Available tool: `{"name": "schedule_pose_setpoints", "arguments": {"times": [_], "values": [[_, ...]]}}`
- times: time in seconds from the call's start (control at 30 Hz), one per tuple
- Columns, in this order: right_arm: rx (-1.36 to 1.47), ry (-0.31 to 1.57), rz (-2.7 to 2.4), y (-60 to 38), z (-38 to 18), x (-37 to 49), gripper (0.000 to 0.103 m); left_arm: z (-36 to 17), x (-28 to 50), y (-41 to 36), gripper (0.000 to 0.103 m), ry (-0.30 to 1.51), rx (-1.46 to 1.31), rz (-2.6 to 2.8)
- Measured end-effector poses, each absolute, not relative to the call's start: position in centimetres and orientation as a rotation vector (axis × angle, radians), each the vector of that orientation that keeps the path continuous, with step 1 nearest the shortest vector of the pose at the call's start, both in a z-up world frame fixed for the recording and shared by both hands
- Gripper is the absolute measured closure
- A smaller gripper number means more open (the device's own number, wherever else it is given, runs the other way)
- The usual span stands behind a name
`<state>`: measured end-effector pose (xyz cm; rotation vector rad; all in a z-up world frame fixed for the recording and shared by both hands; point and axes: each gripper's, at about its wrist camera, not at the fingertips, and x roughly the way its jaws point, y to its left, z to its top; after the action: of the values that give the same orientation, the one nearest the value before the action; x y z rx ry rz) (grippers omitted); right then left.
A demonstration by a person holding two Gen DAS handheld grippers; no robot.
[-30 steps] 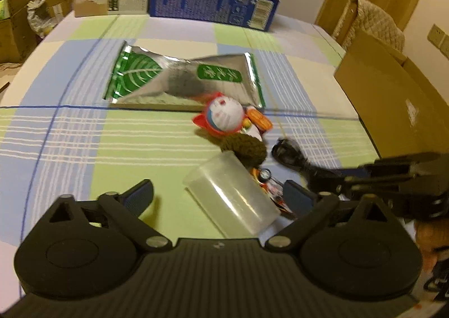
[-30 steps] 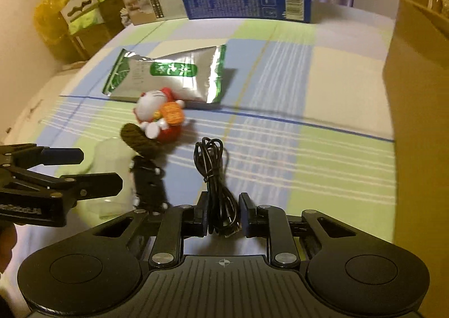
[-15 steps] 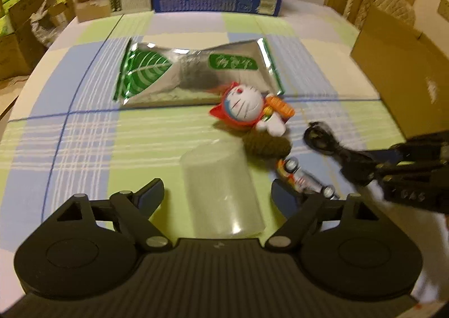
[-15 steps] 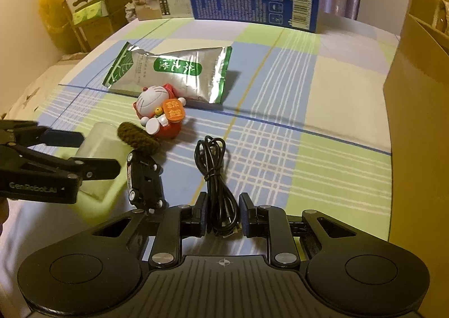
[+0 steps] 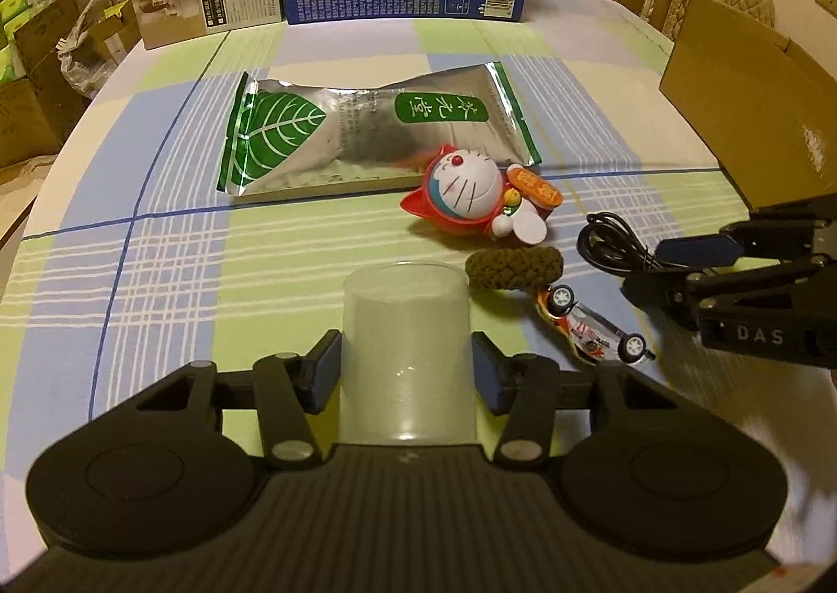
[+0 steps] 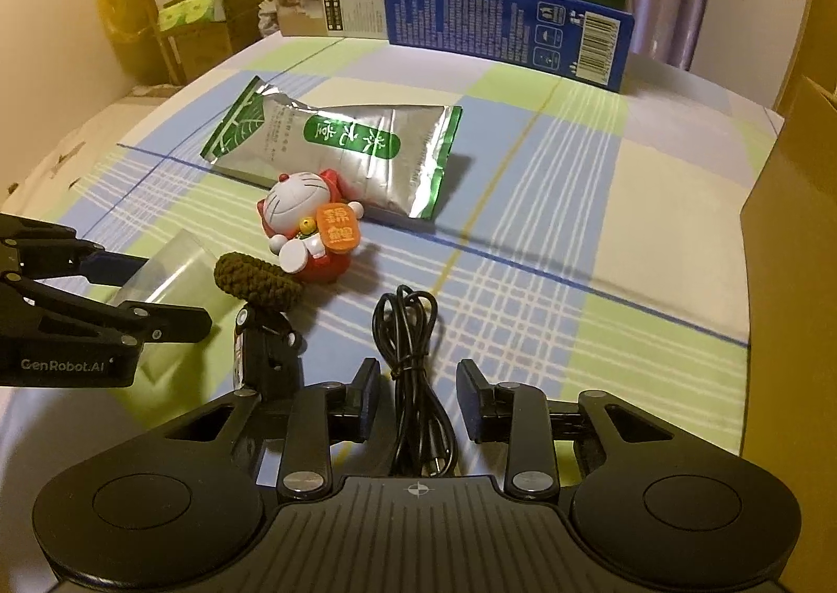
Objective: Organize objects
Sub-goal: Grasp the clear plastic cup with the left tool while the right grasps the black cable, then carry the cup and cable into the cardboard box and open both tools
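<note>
Meanwhile, both tools changed at once. A second before, the left tool (image 5: 405, 376) had stood wide around the lying cup (image 5: 407, 331); now its jaws were closing and the pads sat right against the cup's sides, though a firm clench cannot be told yet. The right tool (image 6: 418, 396), which had been pinched on the cable (image 6: 413, 373), was opening, its pads clear of the cord on both sides, so the cable lay released on the desk (image 6: 549, 237). The cup stayed on the checked cloth beside the knit piece (image 5: 515, 267) and toy car (image 5: 591, 328). By my reading, the cup is the next thing to be put away, probably in the carton (image 5: 758, 111).
</note>
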<state>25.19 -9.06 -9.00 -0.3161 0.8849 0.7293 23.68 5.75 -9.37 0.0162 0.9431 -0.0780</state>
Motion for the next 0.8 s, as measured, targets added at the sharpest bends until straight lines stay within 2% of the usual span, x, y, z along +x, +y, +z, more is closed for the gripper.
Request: {"name": "schedule_pose_setpoints", "arguments": {"times": [0.07, 0.1, 0.6, 0.8], "values": [[-0.331, 0.883, 0.727, -8.9, -9.0, 25.0, 0.091, -9.4, 23.7, 5.8, 0.056, 0.943, 0.018, -0.079], [-0.336, 0.884, 0.722, -8.9, -8.9, 24.9, 0.092, -9.4, 23.7, 5.8, 0.056, 0.944, 0.017, -0.078], [-0.216, 0.905, 0.652, -10.8, -7.5, 22.5, 0.092, -8.6, 22.7, 6.1, 0.057, 0.934, -0.012, -0.072], [-0.146, 0.898, 0.618, -12.6, -5.0, 19.6, 0.092, -6.3, 21.2, 5.3, 0.057, 0.904, -0.022, -0.078]]}}
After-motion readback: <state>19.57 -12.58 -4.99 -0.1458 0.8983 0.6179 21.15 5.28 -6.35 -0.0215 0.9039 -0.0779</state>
